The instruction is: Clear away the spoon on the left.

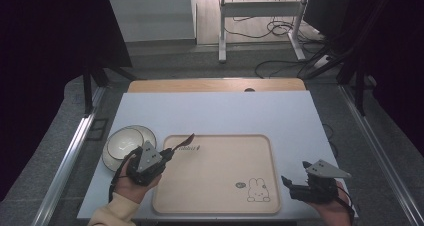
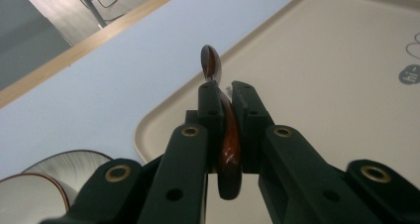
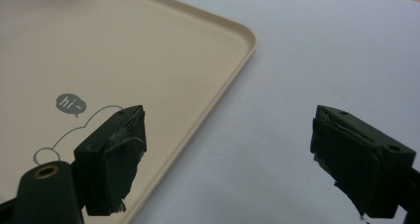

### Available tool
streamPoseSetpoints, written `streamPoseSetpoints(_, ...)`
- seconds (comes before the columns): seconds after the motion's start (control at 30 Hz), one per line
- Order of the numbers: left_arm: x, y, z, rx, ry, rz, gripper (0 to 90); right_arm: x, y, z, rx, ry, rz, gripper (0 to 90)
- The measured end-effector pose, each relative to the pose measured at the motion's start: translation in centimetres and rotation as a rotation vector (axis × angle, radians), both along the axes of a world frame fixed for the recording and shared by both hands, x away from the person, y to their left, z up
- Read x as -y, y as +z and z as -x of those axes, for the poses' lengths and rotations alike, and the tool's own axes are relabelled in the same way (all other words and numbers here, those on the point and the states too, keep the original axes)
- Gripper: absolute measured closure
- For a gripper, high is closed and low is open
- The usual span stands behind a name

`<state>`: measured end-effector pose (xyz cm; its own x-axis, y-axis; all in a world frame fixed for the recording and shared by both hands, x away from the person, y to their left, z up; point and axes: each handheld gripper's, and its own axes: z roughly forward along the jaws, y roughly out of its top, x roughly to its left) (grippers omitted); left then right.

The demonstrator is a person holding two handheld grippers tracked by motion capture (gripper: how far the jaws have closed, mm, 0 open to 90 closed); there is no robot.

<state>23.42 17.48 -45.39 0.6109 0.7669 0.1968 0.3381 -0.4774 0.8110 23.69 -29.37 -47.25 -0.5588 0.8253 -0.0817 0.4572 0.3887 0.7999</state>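
Note:
A dark brown spoon (image 2: 212,65) is clamped between the jaws of my left gripper (image 2: 227,92), its bowl sticking out past the fingertips. In the high view that left gripper (image 1: 169,153) hovers at the left rim of the beige tray (image 1: 270,186), and the spoon (image 1: 184,140) reaches over the tray's top left corner. My right gripper (image 1: 286,182) rests at the tray's lower right corner, jaws wide apart with nothing between them. In the right gripper view its fingers (image 3: 119,152) straddle the tray's rim (image 3: 233,68) and the bare table.
A white bowl (image 1: 123,142) on a plate (image 1: 146,134) sits left of the tray, close to my left hand. The tray bears a rabbit drawing (image 1: 258,190) near its lower right. The table's wooden far edge (image 1: 215,84) lies behind, with a metal stand (image 1: 260,16) on the floor beyond.

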Motion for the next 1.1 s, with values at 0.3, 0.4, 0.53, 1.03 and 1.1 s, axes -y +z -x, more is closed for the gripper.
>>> streamPoseSetpoints(0.3,0.1,-0.5,0.1,-0.008,-0.007,-0.02,84.8,-0.1,0.0,0.0,-0.002,0.003,0.003,13.9)
streamPoseSetpoints(0.4,0.3,-0.7,0.1,-0.01,-0.011,-0.025,84.7,-0.1,0.0,0.0,-0.004,0.003,0.002,14.0)
streamPoseSetpoints(0.53,0.5,-1.0,0.1,-0.008,-0.015,-0.044,84.7,-0.1,-0.1,0.0,-0.007,0.005,0.005,14.2)
streamPoseSetpoints(1.03,1.0,-2.1,0.4,-0.018,-0.034,-0.106,84.7,-0.2,-0.1,0.0,-0.01,0.006,0.005,14.2)
streamPoseSetpoints(1.1,1.3,-2.4,0.5,-0.022,-0.041,-0.121,84.7,-0.2,-0.1,0.0,-0.011,0.006,0.005,14.2)
